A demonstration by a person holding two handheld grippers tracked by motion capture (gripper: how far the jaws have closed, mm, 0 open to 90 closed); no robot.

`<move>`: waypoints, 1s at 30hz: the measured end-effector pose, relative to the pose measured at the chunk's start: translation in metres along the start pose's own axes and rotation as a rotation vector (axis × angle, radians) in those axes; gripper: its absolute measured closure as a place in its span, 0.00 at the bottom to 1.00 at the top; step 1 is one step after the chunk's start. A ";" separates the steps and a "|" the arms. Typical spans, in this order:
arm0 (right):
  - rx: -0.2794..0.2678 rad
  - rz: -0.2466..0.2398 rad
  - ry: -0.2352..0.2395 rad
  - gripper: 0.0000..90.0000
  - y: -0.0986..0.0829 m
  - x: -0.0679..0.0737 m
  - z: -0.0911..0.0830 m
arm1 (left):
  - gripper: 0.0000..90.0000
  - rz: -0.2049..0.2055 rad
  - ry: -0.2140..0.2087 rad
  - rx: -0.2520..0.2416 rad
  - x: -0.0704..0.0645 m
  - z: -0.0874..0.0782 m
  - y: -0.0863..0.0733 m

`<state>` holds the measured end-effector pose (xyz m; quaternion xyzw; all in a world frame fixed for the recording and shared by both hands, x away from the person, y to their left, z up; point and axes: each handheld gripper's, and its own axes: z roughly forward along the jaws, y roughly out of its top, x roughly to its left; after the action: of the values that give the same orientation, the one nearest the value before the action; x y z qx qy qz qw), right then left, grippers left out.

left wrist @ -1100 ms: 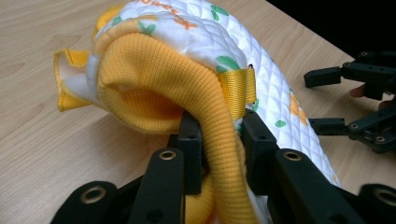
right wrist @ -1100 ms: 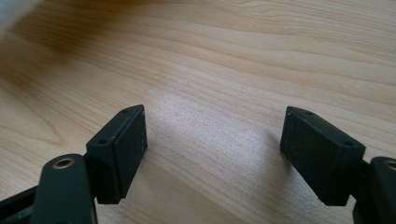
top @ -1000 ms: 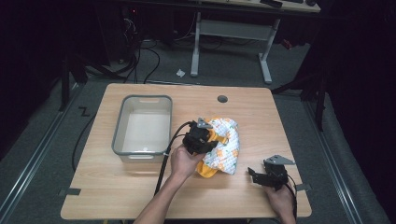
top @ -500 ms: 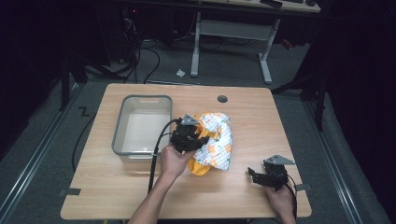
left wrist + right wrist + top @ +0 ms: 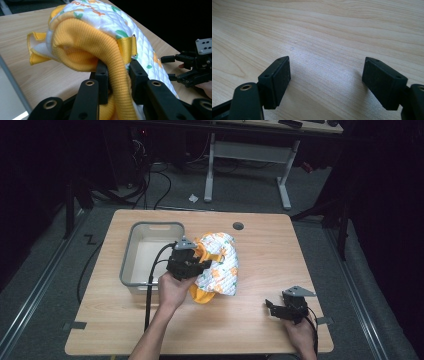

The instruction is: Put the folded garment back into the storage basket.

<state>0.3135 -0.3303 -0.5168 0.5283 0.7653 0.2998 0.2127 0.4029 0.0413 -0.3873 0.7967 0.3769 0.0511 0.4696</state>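
Left gripper: at the table's centre, jaws clamped on a fold of the yellow knit edge of the cloth; in the left gripper view the knit fabric is squeezed between both black pads, with a yellow webbing loop just above the grip.
Cloth: a quilted white piece with orange and green print and yellow lining, bunched up on the table just right of the tub; its near end, at 6 o'clock of the bundle, shows yellow against the wood. Seen close, it is rolled over on itself.
Tub: grey-rimmed, pale inside, at 9 o'clock of the cloth, beside the left gripper. Whether the cloth touches its rim cannot be told.
Right gripper: at 4 o'clock of the table, well apart from the cloth, jaws spread wide and holding nothing; in its own view bare wood lies between the pads.
Table: light wood, with a round dark grommet at 12 o'clock.
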 end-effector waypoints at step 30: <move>0.000 0.001 0.000 0.26 0.000 0.000 0.000 | 0.81 -0.042 0.095 -0.052 0.041 -0.060 0.008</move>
<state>0.3136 -0.3304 -0.5168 0.5287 0.7651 0.2998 0.2125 0.4102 0.1081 -0.3584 0.7730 0.4137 0.0886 0.4726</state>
